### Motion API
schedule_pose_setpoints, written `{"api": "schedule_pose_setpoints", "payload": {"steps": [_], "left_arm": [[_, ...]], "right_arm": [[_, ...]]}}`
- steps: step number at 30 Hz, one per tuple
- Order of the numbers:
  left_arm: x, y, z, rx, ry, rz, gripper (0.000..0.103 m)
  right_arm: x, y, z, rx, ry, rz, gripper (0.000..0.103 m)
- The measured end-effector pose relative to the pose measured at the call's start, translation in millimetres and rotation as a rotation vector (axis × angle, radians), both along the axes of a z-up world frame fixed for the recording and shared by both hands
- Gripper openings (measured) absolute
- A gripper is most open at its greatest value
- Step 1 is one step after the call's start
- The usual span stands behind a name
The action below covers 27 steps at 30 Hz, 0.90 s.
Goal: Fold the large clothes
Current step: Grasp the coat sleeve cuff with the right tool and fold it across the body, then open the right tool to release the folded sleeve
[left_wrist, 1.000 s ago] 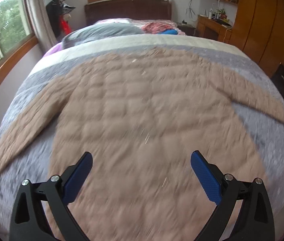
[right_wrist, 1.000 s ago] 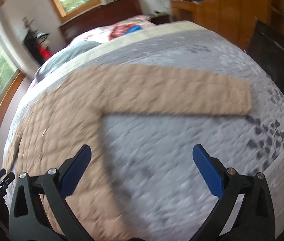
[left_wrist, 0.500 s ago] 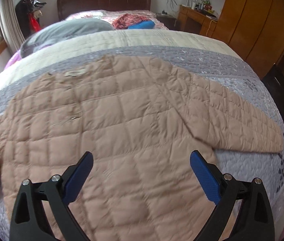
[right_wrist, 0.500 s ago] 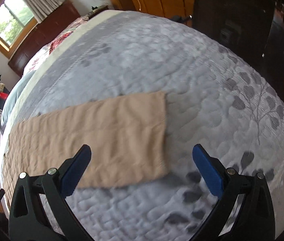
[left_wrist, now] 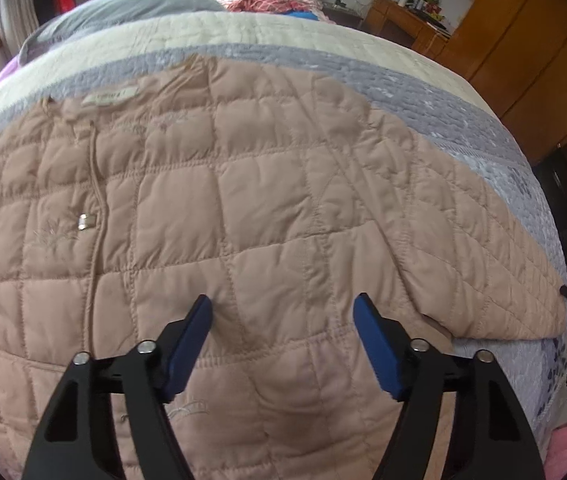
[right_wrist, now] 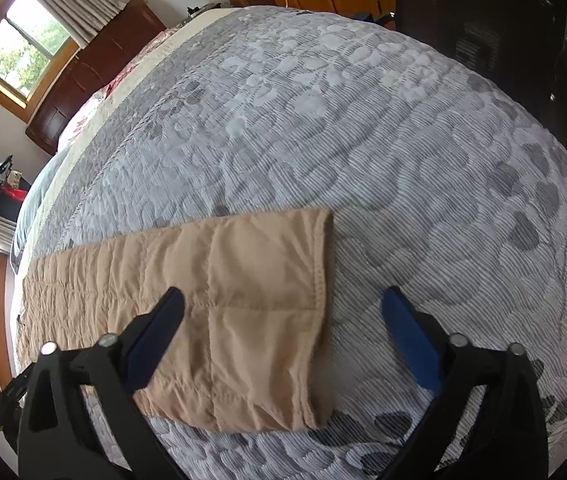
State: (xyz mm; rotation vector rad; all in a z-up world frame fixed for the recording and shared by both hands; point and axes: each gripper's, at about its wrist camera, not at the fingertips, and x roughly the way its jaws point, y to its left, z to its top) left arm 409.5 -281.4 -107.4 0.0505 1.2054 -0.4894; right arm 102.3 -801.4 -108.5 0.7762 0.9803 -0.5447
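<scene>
Jacket (left_wrist: pixel 243 200) — tan, quilted — lies spread flat on the bed (right_wrist: pixel 363 120), its sleeve (right_wrist: pixel 223 300) stretched out over the grey bedspread. Left tongs (left_wrist: pixel 283 316) hang open over the jacket's body; right tongs (right_wrist: pixel 283 312) gape wide above the cuff (nothing gripped by either).

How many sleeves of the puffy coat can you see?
1. One sleeve lies spread on the bedspread, its cuff between the open right gripper. The other sleeve is out of view.
</scene>
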Motion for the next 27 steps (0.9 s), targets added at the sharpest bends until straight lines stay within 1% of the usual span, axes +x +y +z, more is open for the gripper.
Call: {"api": "schedule_pose_setpoints", "payload": {"steps": [1,2,3,4,5,6,7,8,10,11,13,16,18,20,23,25,27], "left_arm": [[0.7,0.4,-0.8,-0.006,-0.001,0.002,0.069],[0.8,1.5,-0.7,-0.013,-0.006,0.001,0.068],[0.0,1.5,-0.2,-0.013,-0.013,-0.001,0.066],[-0.4,1.5,0.3,-0.013,-0.016,-0.001,0.063],[-0.9,2.0,0.8,-0.016,-0.017,-0.001,0.060],[-1.1,2.8,1.2,-0.022,-0.015,0.001,0.056],[-1.0,3.6,1.2,-0.032,-0.011,0.003,0.054],[-0.9,5.2,1.2,-0.046,-0.006,0.006,0.053],[0.4,15.2,1.0,-0.065,0.001,0.014,0.047],[0.9,17.7,0.6,-0.071,0.003,0.017,0.045],[1.9,25.4,-1.7,-0.082,0.004,0.021,0.038],[3.2,33.1,-3.8,-0.103,0.011,0.028,0.031],[3.8,37.5,-3.6,-0.113,0.019,0.031,0.028],[4.9,43.5,-1.7,-0.131,0.037,0.034,0.027],[4.9,53.3,2.3,-0.134,0.036,0.041,0.027],[4.4,60.4,6.7,-0.136,0.031,0.044,0.026],[2.0,71.3,13.9,-0.143,0.024,0.039,0.024]], "right_arm": [[2.4,1.6,1.0,-0.006,0.002,0.004,0.082],[4.7,3.1,1.5,-0.007,0.000,0.012,0.076],[7.9,5.4,1.5,0.000,-0.006,0.028,0.061],[10.3,8.0,2.2,0.012,-0.007,0.042,0.056],[11.6,10.1,3.6,0.011,-0.009,0.051,0.042],[13.0,12.9,5.5,0.023,-0.022,0.070,0.022],[12.9,14.9,8.1,0.042,-0.050,0.079,0.015],[12.4,16.2,11.2,0.036,-0.065,0.079,0.013],[11.2,17.9,15.4,0.018,-0.078,0.073,0.012],[10.9,17.1,13.7,0.020,-0.071,0.062,0.011],[11.7,15.0,1.3,0.034,-0.015,0.025,0.011],[14.8,20.4,0.7,0.023,-0.011,0.000,0.010],[17.3,28.0,13.1,0.045,-0.070,-0.012,0.009],[22.2,42.8,31.7,0.071,-0.170,0.028,0.009],[44.5,76.2,63.3,0.062,-0.259,0.132,0.009],[67.0,102.0,78.8,0.065,-0.292,0.212,0.009],[97.5,138.5,89.7,0.052,-0.299,0.307,0.009]]}}
